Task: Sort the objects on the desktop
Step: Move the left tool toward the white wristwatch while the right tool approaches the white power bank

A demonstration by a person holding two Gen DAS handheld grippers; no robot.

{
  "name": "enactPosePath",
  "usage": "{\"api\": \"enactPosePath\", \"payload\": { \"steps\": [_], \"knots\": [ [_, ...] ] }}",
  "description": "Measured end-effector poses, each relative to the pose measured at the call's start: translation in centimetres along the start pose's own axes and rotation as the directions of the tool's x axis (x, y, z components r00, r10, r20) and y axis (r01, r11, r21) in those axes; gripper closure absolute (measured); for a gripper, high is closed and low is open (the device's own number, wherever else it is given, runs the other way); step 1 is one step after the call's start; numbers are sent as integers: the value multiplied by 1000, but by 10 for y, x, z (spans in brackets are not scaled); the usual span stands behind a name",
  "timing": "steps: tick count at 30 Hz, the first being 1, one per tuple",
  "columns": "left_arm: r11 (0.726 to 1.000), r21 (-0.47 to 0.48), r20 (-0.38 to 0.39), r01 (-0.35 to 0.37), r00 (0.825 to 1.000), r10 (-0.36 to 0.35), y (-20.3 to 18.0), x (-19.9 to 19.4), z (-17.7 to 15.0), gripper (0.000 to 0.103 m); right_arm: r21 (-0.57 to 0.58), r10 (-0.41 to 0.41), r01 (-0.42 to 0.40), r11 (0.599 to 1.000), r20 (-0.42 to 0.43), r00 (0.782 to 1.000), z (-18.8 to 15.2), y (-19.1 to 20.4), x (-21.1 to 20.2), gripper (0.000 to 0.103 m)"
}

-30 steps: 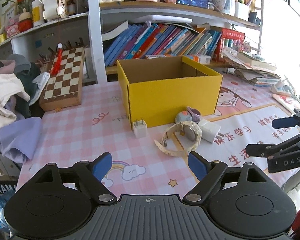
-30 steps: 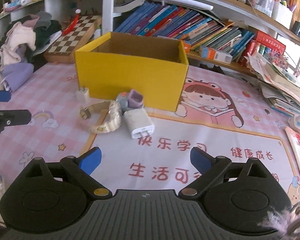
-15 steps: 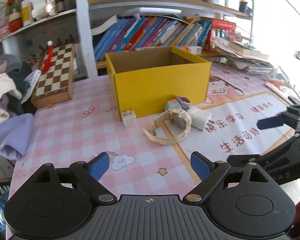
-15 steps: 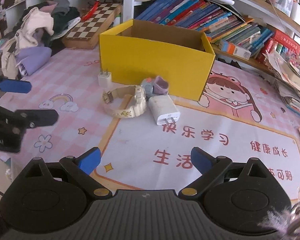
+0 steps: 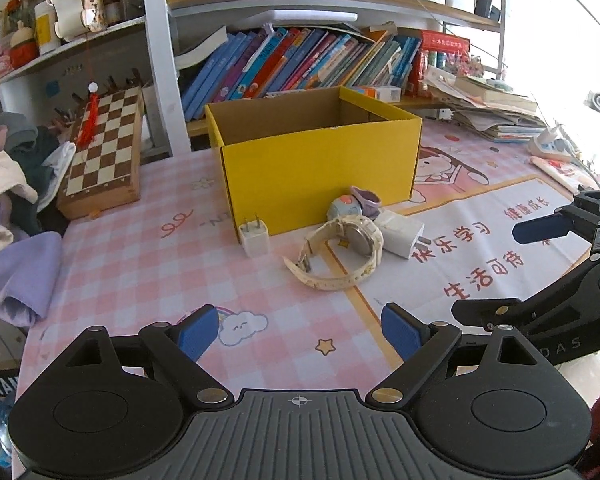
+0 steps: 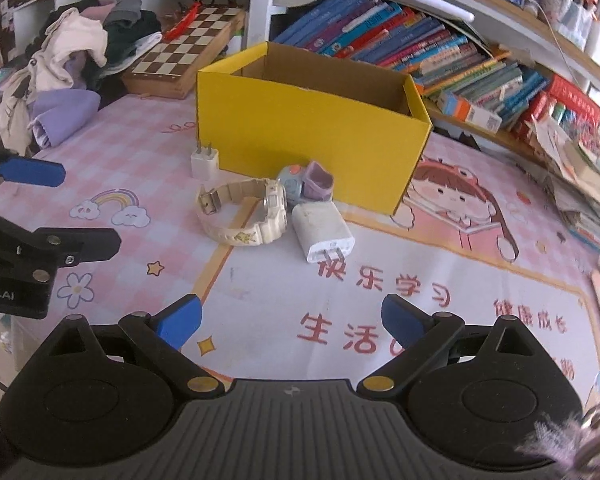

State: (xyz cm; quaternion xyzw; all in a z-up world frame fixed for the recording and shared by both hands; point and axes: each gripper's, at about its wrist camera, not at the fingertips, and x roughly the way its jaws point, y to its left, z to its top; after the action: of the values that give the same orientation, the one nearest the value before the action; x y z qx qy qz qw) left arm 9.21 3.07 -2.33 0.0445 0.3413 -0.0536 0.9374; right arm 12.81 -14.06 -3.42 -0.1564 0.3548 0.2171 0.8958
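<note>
An open yellow cardboard box stands on the pink mat. In front of it lie a small white plug, a cream wristwatch, a larger white charger and a small blue and purple toy. My left gripper is open and empty, short of the watch. My right gripper is open and empty, short of the charger. Each gripper shows at the edge of the other's view.
A wooden chessboard leans at the back left beside a heap of clothes. A shelf of books runs behind the box. Stacked papers lie at the right.
Both grippers have pulled back and risen a little, so the box and the objects look farther away. Nothing on the mat has moved.
</note>
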Motion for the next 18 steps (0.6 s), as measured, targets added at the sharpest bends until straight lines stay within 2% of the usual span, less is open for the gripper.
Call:
{"api": "enactPosePath", "payload": {
  "steps": [18],
  "knots": [
    [999,-32,25,-26,999,27,10,15,18,12,-3,11,-11,1000,13,1000,30,-19,21,8]
  ]
}}
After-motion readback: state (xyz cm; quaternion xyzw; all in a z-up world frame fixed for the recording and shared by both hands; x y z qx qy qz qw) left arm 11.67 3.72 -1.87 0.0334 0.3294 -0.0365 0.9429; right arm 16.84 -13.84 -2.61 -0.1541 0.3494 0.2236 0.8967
